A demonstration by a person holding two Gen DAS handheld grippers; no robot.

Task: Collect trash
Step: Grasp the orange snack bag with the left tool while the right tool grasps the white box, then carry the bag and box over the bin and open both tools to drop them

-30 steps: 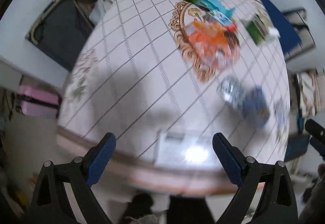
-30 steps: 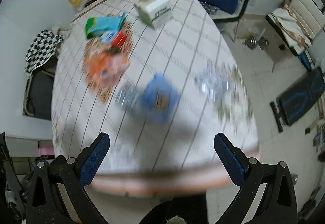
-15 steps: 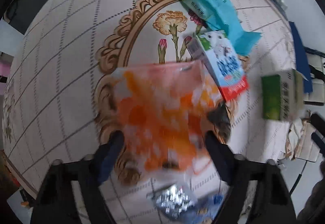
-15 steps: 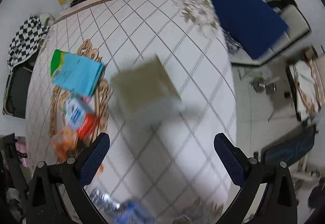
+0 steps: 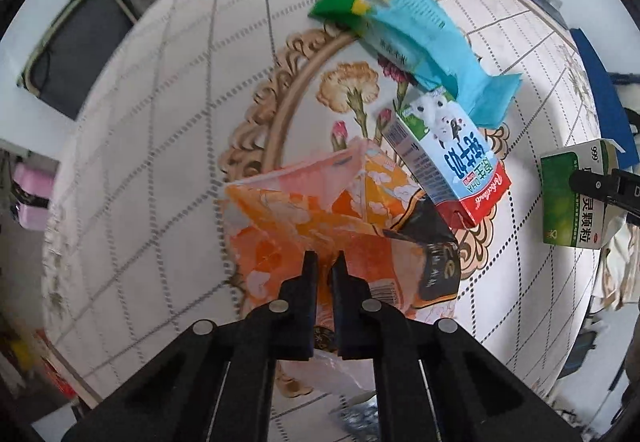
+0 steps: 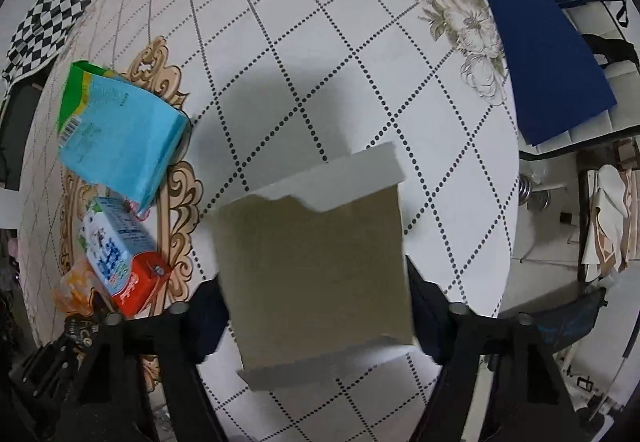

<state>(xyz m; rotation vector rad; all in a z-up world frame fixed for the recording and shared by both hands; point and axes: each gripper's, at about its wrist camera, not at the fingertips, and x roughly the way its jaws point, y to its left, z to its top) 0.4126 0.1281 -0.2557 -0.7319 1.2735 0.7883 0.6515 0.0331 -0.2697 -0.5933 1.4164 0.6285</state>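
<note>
Left wrist view first: the left gripper (image 5: 324,262) points down at the table (image 5: 160,145) and its jaws have just been closing; now they sit pinched almost together on a fold of the orange wrapper (image 5: 320,217), which spreads out ahead of the fingers and to both sides. That wrapper looks thin, crinkly and very light, so a pinch on a raised crease like this one should carry it, though slick film could slide out of the pads. Just beyond the fingertips to the right lies the milk carton (image 5: 448,157), on its side, its red end touching the wrapper's dark corner. Farther ahead is the blue-green bag (image 5: 404,29), limp and flat. Far right stands the green box (image 5: 576,197), with a black part of the other tool against it.

Right wrist view now: the right gripper (image 6: 316,302) comes straight down over that same box, seen as an open-top carton (image 6: 316,262) sitting squarely between the fingers. The jaws have just been closing and now flank both side walls; whether the pads already press, I cannot tell. Thin card, probably empty, so it is light but crushable: squeeze gently, low on the walls. Left of the fingers lie the bag and the milk carton.
</note>
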